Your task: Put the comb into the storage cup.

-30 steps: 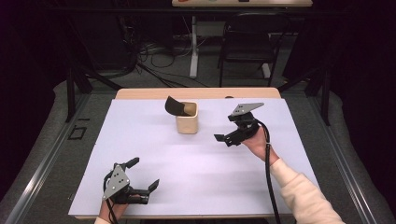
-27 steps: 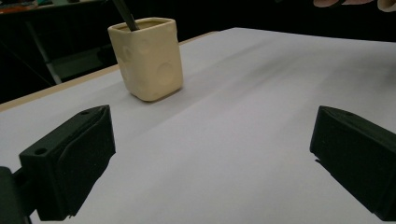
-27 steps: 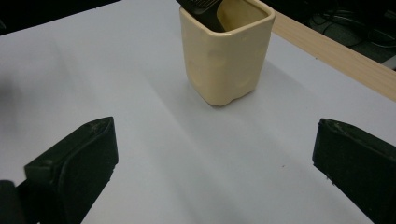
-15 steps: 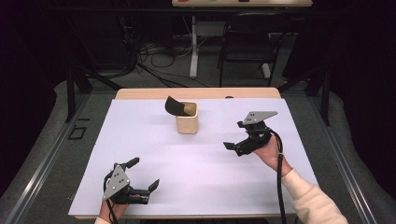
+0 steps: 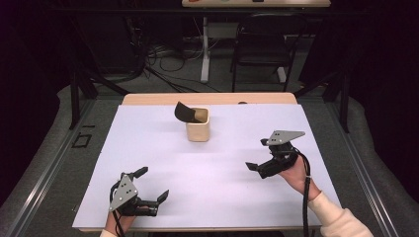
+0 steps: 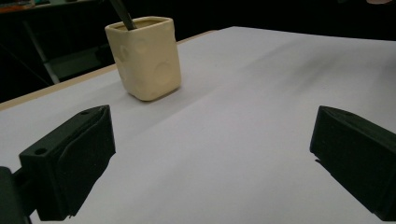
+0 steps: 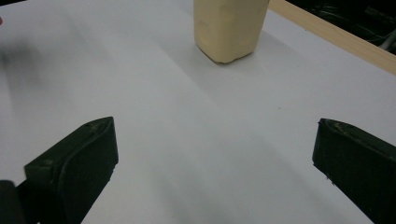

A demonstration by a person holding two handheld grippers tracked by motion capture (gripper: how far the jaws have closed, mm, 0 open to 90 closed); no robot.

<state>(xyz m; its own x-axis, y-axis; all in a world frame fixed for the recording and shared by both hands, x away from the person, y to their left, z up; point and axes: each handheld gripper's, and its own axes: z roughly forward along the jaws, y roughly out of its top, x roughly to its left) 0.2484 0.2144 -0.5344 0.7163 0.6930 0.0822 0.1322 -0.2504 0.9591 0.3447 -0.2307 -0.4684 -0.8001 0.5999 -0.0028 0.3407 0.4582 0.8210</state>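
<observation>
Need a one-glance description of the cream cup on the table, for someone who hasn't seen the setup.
Start at the white sheet covering the table. Toward its far edge, near the middle, stands a small cream cup with squarish sides and rounded corners, upright. It is the sole container on the sheet, and a black spatula-like tool sticks out of its top, leaning left.

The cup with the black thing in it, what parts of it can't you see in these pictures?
- Inside of the cup: its own walls hide the bottom in the high view and the left gripper view.
- Black tool: its lower end is hidden inside the cup; the left gripper view's top edge cuts off its upper part.
- Cup's rim: cut off by the top edge in the right gripper view.
- What the tool is: too small and dark to tell.
</observation>
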